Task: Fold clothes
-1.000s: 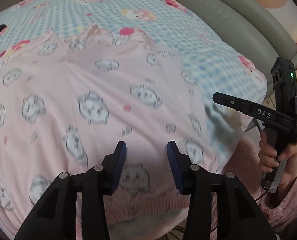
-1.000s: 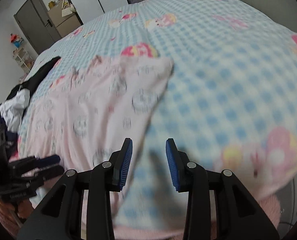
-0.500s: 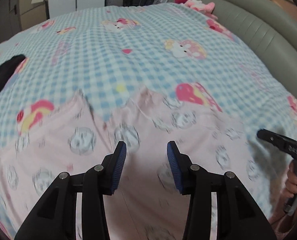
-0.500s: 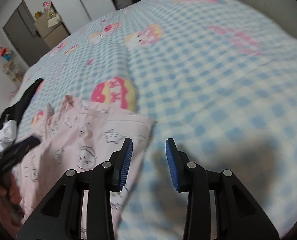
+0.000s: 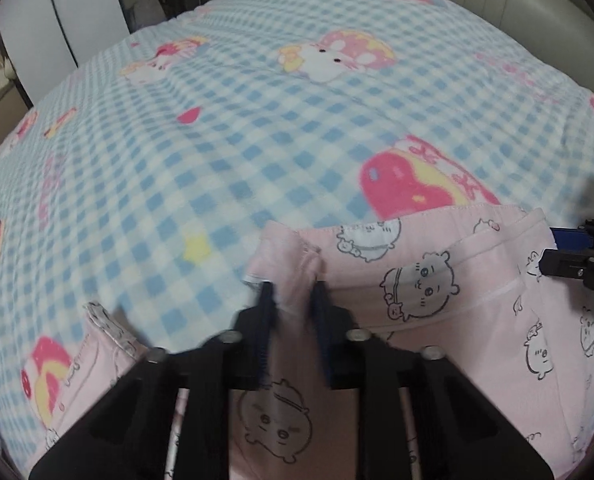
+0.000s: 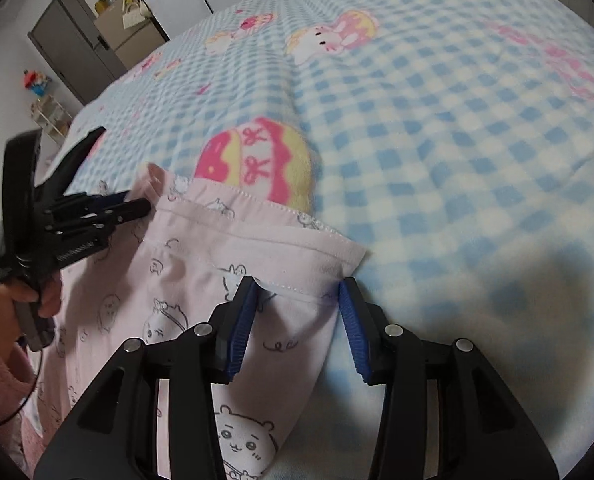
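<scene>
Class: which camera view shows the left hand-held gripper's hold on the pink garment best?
The right wrist view: from the side, the left hand-held gripper pinches the pink garment at its far corner. The left wrist view shows the same hold up close but blurred.

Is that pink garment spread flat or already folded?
Partly folded: the pink garment shows a doubled layer behind its hemmed far edge.

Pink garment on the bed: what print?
Pink garment: pale pink with black-outlined cartoon animal faces. Clearest in the left wrist view.
</scene>
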